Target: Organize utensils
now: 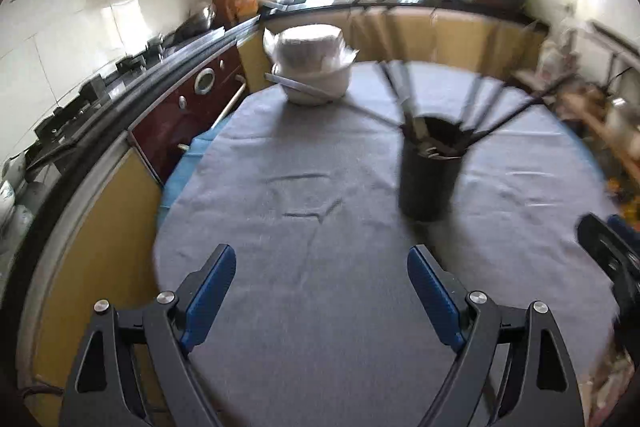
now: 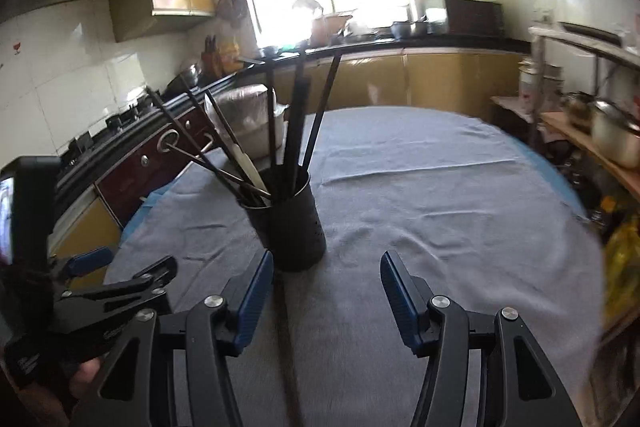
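Both tongs (image 1: 322, 293) (image 2: 326, 291) spread apart, empty, over grey-clothed surface (image 1: 320, 307); white covered bowl (image 1: 312, 67) clear only from left, utensil holder (image 2: 286, 223) sharper from right.

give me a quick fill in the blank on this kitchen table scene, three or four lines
1. The utensils stand in a ____ holder on the table.
2. The table is covered with a ____ cloth.
3. The left gripper has its jaws ____, with nothing between them.
4. The white bowl stands on the ____ side of the table, toward the window.

Missing words: black; grey; open; far
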`<act>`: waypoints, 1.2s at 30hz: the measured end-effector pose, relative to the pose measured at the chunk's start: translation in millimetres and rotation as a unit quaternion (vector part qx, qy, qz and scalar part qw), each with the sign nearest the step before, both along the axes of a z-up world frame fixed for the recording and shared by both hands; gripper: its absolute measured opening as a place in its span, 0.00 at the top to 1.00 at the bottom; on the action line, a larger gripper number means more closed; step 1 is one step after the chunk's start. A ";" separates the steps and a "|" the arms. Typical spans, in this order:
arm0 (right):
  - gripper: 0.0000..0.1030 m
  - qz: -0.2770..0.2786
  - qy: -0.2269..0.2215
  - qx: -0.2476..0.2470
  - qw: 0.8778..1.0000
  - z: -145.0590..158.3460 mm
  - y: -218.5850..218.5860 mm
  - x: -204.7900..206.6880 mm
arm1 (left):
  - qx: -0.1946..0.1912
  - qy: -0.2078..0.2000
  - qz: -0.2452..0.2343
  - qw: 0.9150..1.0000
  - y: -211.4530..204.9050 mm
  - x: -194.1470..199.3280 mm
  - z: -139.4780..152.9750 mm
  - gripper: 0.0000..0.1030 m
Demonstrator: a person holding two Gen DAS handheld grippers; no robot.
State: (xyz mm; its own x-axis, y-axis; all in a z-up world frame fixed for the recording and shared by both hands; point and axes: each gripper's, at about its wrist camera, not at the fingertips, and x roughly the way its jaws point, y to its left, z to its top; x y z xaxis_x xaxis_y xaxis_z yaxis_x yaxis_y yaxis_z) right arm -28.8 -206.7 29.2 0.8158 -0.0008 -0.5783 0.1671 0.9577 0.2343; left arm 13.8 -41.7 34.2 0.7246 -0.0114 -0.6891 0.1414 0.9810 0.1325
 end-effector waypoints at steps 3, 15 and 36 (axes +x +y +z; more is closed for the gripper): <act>0.43 -0.015 -0.021 -0.009 1.000 26.8 1.6 -40.3 | 0.005 -0.055 0.007 0.998 7.9 -47.0 30.5 0.15; 0.41 0.006 -0.069 -0.031 0.997 94.8 18.9 -126.7 | -0.016 -0.117 0.012 0.993 21.8 -132.0 92.9 0.15; 0.40 0.036 -0.042 -0.034 0.998 84.8 26.3 -66.2 | 0.002 -0.101 0.036 0.994 24.4 -90.3 90.9 0.15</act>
State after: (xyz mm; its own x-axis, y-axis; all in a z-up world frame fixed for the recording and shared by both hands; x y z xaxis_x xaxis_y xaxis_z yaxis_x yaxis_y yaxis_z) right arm -94.9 -180.4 114.0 0.8609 0.0227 -0.5082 0.0791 0.9809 0.1779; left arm -76.5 -17.3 125.1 0.8472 0.0476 -0.5292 0.0417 0.9870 0.1555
